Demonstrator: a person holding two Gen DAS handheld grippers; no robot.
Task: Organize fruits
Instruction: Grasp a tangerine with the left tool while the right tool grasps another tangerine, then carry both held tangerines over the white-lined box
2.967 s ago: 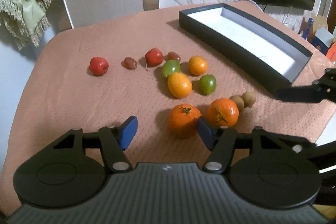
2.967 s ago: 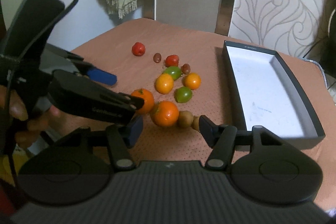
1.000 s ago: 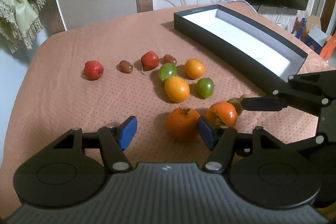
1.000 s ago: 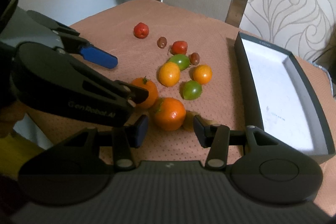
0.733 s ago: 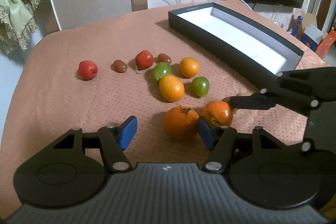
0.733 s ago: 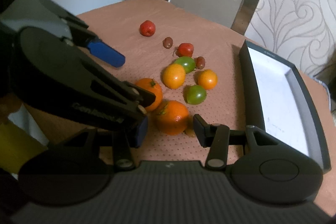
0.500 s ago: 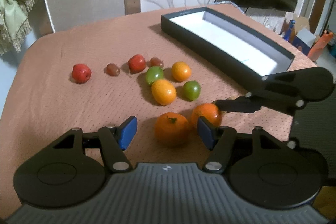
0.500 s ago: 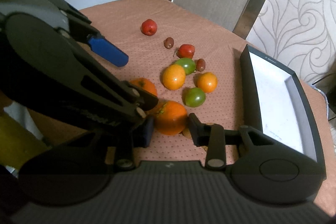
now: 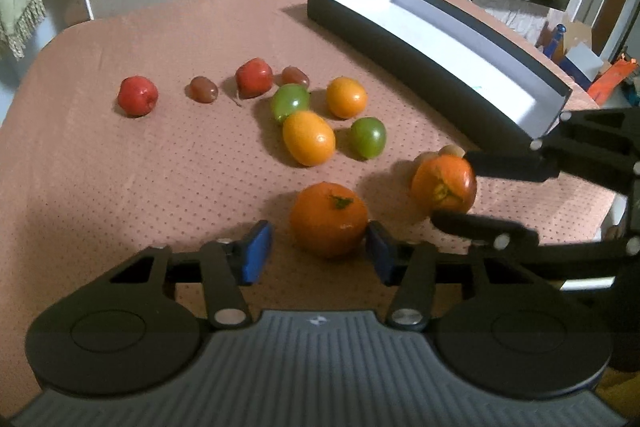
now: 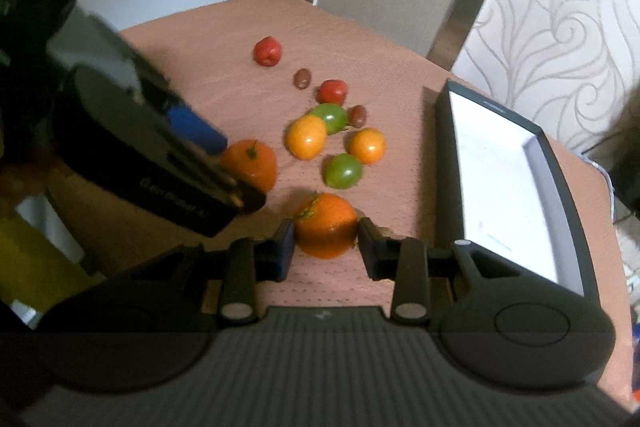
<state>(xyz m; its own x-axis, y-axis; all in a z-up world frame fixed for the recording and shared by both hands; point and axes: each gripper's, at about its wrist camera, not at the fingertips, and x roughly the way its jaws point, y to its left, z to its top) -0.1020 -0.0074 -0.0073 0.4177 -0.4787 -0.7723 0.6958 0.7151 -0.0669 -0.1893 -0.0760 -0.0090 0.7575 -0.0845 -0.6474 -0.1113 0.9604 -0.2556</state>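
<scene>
- While we closed the fingers of the left gripper (image 9: 318, 255), the stemmed orange (image 9: 328, 225) sat between them on the tabletop (image 9: 120, 167).
- Our right-side blue pad looked to be touching that orange's flank, while the left-side pad stood clear of it, with bare cloth showing in the gap.
- So we did not yet have a grip on the stemmed orange with the left fingers.
- We had the right gripper (image 10: 326, 253) closed on the second orange (image 10: 326, 227), with one pad against each side of it.
- From the left wrist view, the second orange showed between the two dark right fingers, just to the right of the stemmed orange and apart from it.
- We could not tell whether the second orange rested on the cloth or hung just above it.
- Two small brownish fruits (image 9: 450, 151) peeked out just behind the second orange.
- Beyond both oranges lay the loose cluster: two yellow-orange fruits (image 9: 308, 138), two green ones (image 9: 368, 137), two red ones (image 9: 137, 95) and two dark brown ones (image 9: 203, 89), all well clear of our fingers.
- We saw the black box (image 9: 400, 61), white inside, on the right of the tabletop beyond the right gripper, with no fruit in the part we could see.
</scene>
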